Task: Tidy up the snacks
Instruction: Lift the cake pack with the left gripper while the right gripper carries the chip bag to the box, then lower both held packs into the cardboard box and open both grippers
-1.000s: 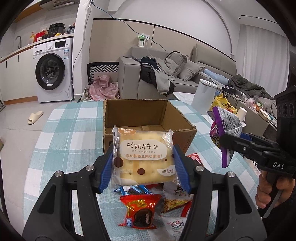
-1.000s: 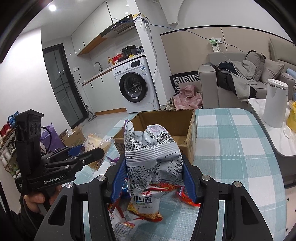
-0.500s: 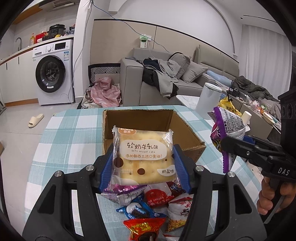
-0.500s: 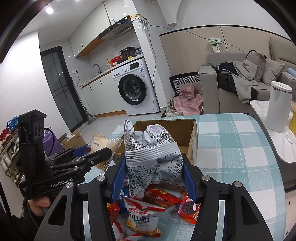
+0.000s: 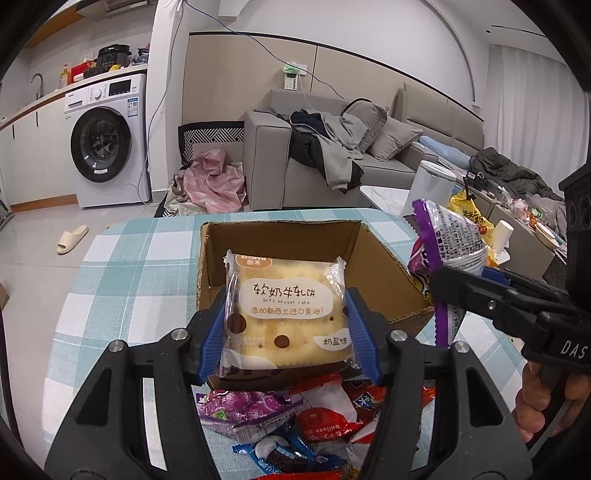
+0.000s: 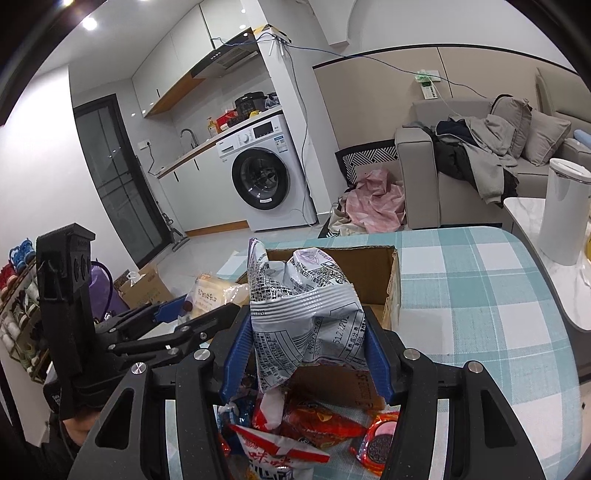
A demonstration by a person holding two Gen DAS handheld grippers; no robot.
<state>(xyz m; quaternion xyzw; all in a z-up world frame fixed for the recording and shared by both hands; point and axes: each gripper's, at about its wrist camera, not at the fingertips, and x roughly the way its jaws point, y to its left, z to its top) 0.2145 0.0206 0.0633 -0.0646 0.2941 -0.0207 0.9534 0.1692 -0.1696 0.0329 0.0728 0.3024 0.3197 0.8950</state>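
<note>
My table (image 5: 122, 280), in teal-checked cloth, bears an open cardboard box (image 5: 373, 266) and loose snack packets (image 6: 314, 432) before it.

Both views are evenly lit by cool, white indoor light. In the right wrist view, two ceiling lamps (image 6: 89, 23) appear as blown-out spots at the upper left. Shadows are soft and weak; a faint shadow lies on the checked tablecloth (image 6: 480, 295) beside the cardboard box (image 6: 373, 266). Glare shows on the shiny silver snack bag (image 6: 306, 314) and on the clear biscuit wrapper (image 5: 288, 314). Strong fisheye distortion bends walls and the table edge. A black vignette fills the corners. Focus is sharp at the centre; detail softens slightly toward the rim. No motion blur is visible.
</note>
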